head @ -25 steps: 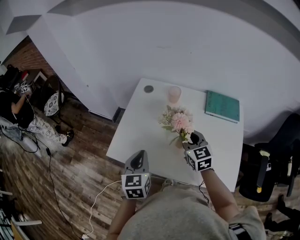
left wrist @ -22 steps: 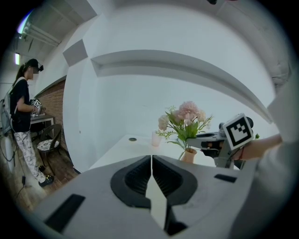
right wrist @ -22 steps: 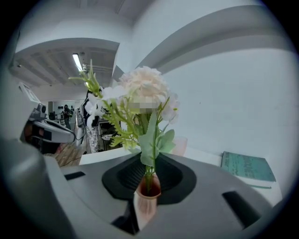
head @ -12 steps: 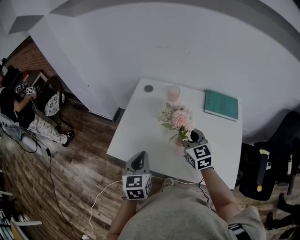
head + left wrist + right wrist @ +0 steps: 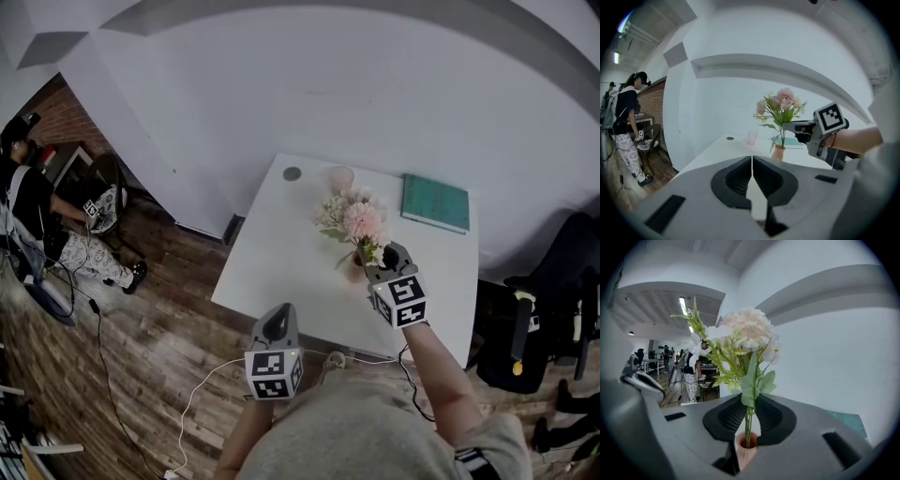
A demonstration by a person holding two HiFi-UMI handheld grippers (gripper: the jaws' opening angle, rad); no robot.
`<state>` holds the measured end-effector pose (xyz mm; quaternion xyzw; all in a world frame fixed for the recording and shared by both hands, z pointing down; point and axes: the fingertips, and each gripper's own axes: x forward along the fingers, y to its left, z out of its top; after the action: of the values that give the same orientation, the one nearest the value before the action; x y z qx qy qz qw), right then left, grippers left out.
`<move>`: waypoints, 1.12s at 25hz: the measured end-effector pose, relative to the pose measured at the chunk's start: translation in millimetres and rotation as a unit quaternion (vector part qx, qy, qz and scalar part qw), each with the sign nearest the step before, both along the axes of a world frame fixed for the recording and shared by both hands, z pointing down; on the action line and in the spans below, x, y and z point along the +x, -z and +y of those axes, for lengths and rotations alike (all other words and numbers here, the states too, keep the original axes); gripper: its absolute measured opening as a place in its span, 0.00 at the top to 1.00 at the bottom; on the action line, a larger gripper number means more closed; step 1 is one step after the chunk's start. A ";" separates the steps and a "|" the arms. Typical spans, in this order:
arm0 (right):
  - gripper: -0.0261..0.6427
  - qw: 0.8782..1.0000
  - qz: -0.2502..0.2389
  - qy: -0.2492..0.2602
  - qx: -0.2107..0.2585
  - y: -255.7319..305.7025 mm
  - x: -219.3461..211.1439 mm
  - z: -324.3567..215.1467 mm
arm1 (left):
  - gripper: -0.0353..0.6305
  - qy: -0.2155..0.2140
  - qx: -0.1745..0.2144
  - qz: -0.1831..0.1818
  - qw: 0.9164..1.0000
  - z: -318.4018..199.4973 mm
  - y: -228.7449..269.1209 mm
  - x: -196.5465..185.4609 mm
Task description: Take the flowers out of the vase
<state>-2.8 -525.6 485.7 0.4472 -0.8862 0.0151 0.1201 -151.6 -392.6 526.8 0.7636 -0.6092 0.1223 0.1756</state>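
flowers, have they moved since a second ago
Yes: the flowers have risen against the vase, more stem showing, with the right gripper shut on them.

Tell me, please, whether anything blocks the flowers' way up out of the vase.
Nothing visible does. The right gripper is shut on the flowers just above the vase mouth, with only open air over the blooms. The cup and book sit well aside.

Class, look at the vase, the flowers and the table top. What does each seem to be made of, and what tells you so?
The vase is probably unglazed ceramic: matte, terracotta-pink, with a thick rim. The flowers look artificial, fabric or plastic: uniform pale petals and stiff, flat leaves. The table is smooth plain white, perhaps laminate; the pictures leave that open.
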 end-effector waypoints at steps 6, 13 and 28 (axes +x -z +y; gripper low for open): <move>0.88 1.000 -0.010 -0.003 0.024 23.5 3.0 5.0 | 0.93 -0.004 0.003 0.001 1.000 17.2 3.7 7.2; 0.88 0.998 -0.025 -0.014 0.054 48.3 10.8 19.5 | 0.93 -0.003 0.008 0.001 1.000 43.8 4.5 9.9; 0.88 0.990 -0.058 -0.027 0.126 110.4 21.6 69.4 | 0.93 -0.002 0.019 0.003 1.000 96.6 9.7 13.9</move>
<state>18.9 -456.1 375.2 0.4811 -0.8740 -0.0671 0.0110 -137.7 -295.9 517.1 0.7685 -0.6093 0.1087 0.1624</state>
